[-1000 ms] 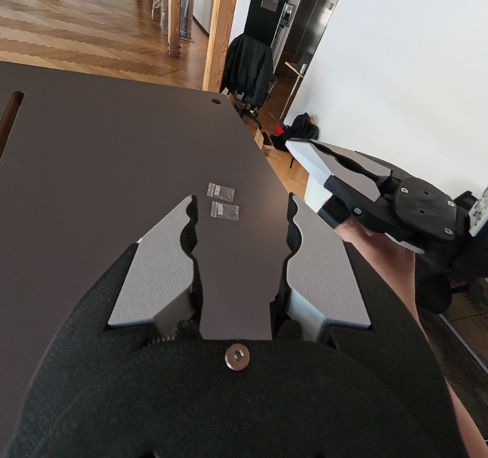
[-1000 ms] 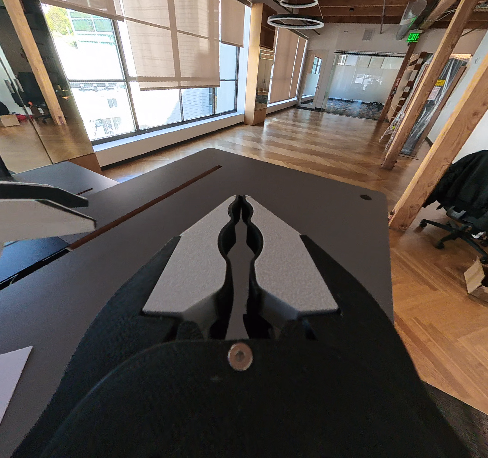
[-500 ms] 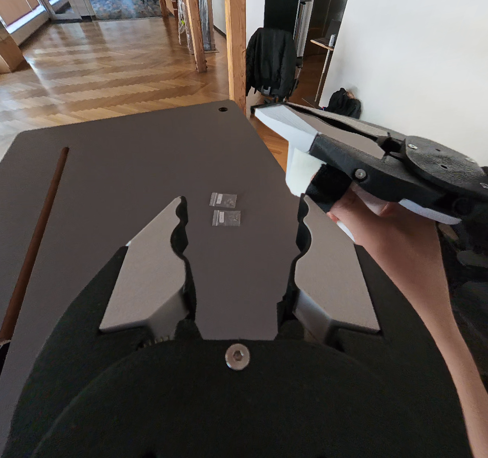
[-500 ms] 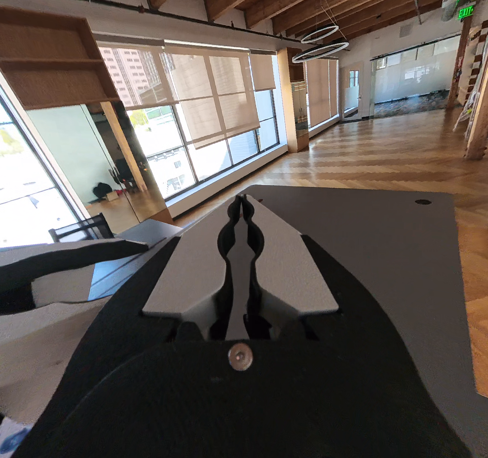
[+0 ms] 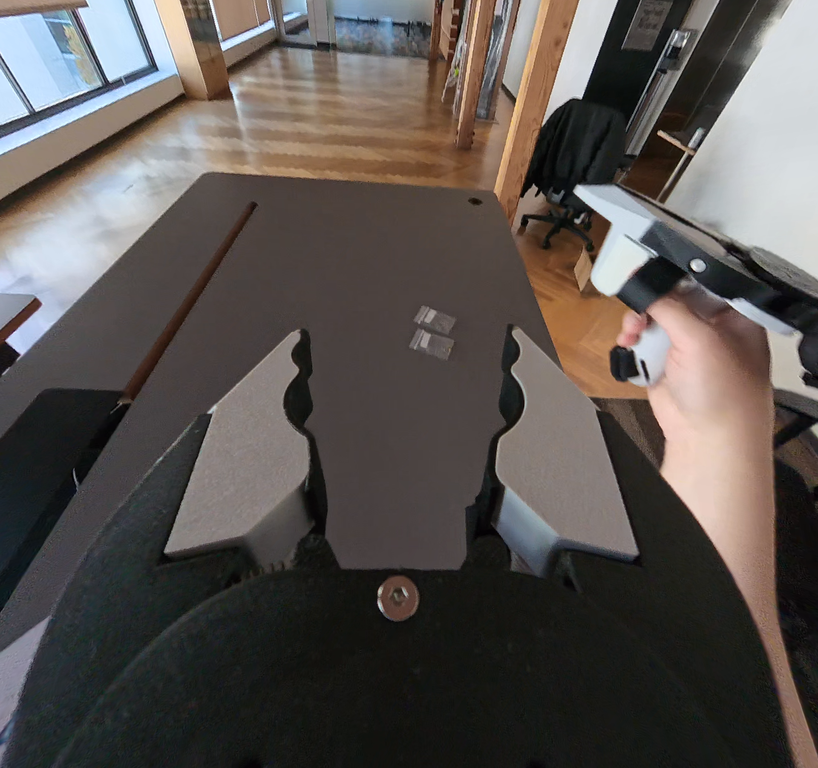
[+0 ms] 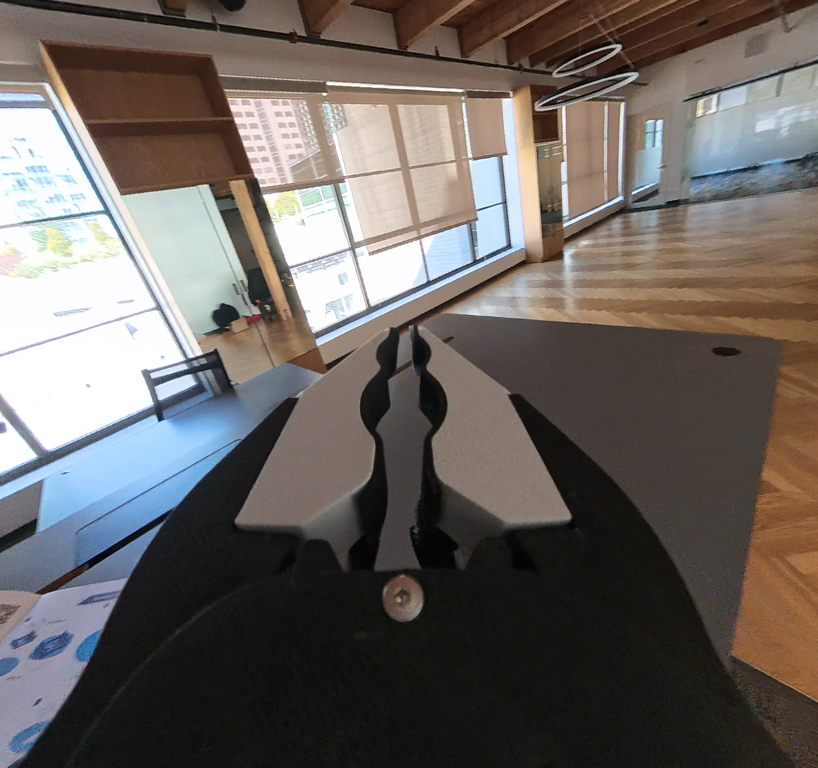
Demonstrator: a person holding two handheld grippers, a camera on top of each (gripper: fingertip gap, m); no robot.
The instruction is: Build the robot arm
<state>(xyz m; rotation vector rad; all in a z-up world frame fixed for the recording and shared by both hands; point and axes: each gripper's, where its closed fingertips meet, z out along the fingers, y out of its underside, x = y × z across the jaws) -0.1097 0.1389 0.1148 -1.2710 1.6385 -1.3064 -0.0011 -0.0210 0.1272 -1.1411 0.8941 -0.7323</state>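
Note:
Two small clear plastic bags (image 5: 436, 319) (image 5: 431, 345) lie side by side on the dark table (image 5: 354, 238), toward its right edge. My left gripper (image 5: 407, 333) is open and empty above the table, and the bags lie just beyond its tips, nearer the right finger (image 5: 549, 428). A hand (image 5: 708, 384) holds my right gripper (image 5: 593, 198) in the air beyond the table's right edge. In the right wrist view my right gripper (image 6: 403, 330) is almost shut, with a thin slit between the tips and nothing in it. The bags are out of that view.
A long wooden-edged slot (image 5: 190, 300) runs along the table's left side. An office chair with a black jacket (image 5: 571, 162), a wooden post (image 5: 531, 105) and a cardboard box (image 5: 584, 269) stand to the right. A second table (image 6: 199, 419) and a printed sheet (image 6: 40, 658) lie to the left.
The right gripper has risen and drifted right, away from the bags, and has turned toward the windows. Its tips have parted a little. The left gripper has swung left and stays open.

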